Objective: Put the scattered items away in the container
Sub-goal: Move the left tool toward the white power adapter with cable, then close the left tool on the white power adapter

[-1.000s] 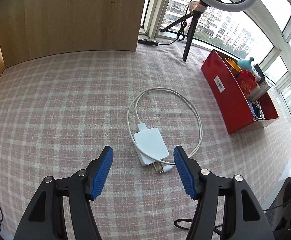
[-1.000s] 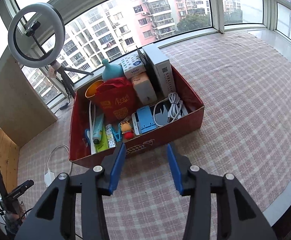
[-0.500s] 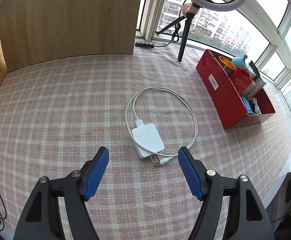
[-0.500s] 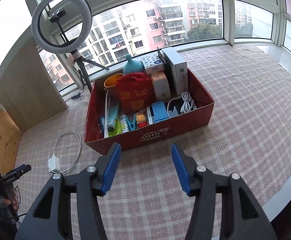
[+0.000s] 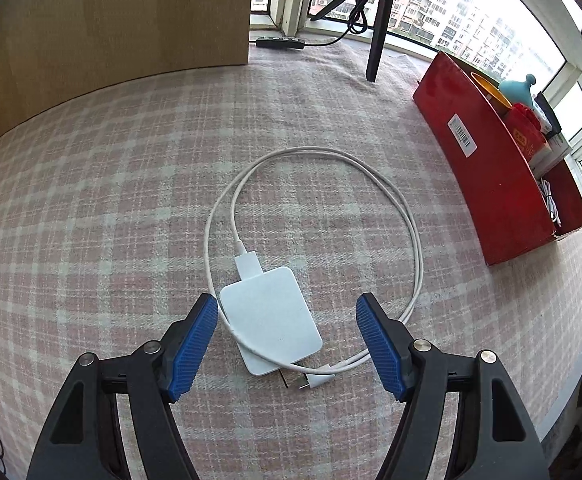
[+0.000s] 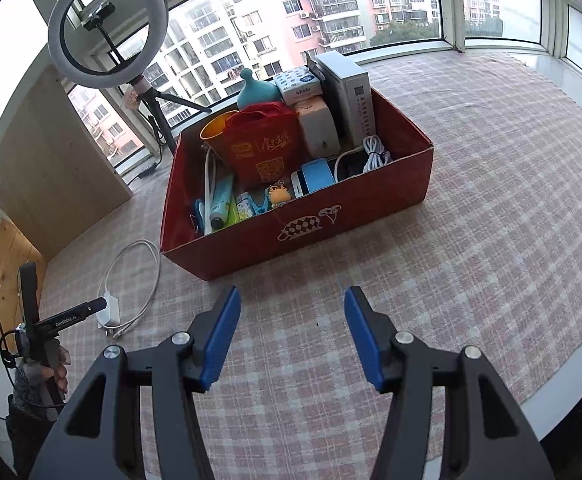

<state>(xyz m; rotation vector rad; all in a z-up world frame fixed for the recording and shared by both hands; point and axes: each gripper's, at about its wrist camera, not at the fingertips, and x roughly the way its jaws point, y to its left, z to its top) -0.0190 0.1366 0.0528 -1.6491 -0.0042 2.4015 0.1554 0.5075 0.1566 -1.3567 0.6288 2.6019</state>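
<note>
Left gripper (image 5: 287, 336) spread wide over the white charger (image 5: 270, 318), our last loose item.

Nearest us, our left jaws stand apart on either side of the charger, not touching it; it lies flat on the checked cloth (image 5: 91, 200), and its white cable (image 5: 403, 216) loops away toward the window. Our right gripper (image 6: 291, 334) hangs empty, also apart, just short of the red box (image 6: 311, 224), which is already crowded with goods. We judge the pickup is at hand: next we must lower, close across the charger's body, and mind the trailing cable as we carry it to the box.
</note>
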